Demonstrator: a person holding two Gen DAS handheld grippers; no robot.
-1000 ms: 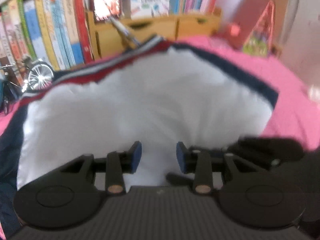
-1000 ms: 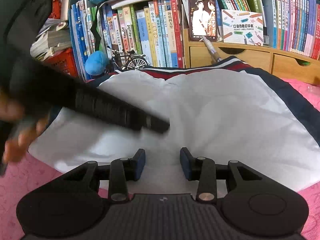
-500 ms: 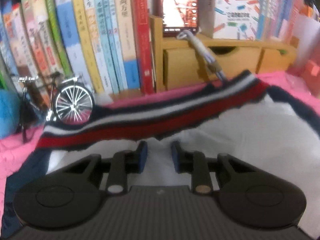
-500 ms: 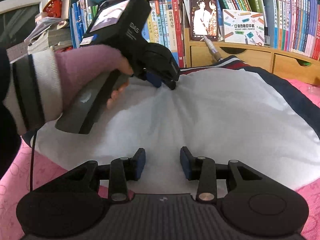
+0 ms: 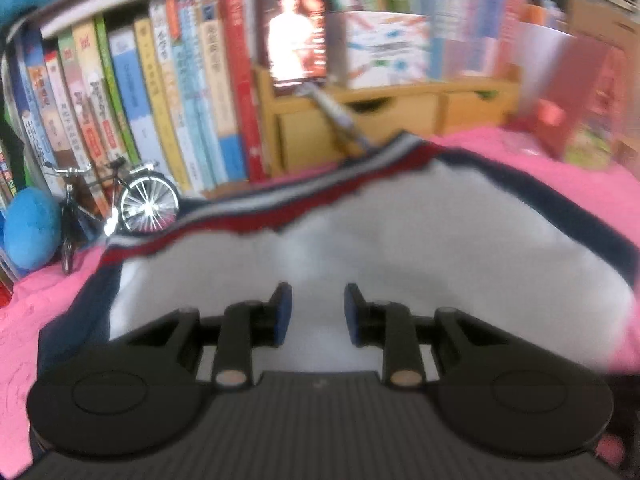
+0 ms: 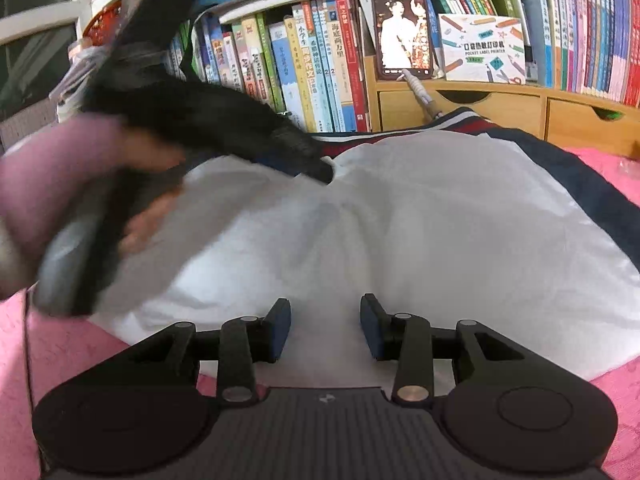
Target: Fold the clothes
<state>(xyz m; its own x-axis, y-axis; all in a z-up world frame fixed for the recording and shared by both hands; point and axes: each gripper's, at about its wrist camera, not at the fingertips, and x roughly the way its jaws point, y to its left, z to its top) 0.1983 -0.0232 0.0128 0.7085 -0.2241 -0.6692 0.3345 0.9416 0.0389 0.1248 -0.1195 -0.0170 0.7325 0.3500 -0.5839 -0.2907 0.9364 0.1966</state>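
Lying on the pink bedspread [image 6: 72,352], the white garment [image 6: 420,220] is spanned by both grippers: left gripper [image 5: 316,312] spread, right gripper [image 6: 325,330] spread, nothing pinched.

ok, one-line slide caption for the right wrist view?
Right tool open over the white garment on pink bedding; left tool blurred near the striped hem.

The left gripper [image 5: 314,308] holds its blue-padded fingers [image 5: 282,310] parted with nothing between them, its blurred body gripped by a hand [image 6: 132,216] in a pink sleeve, while the right gripper [image 6: 324,330] hovers low, fingers equally spread and empty.
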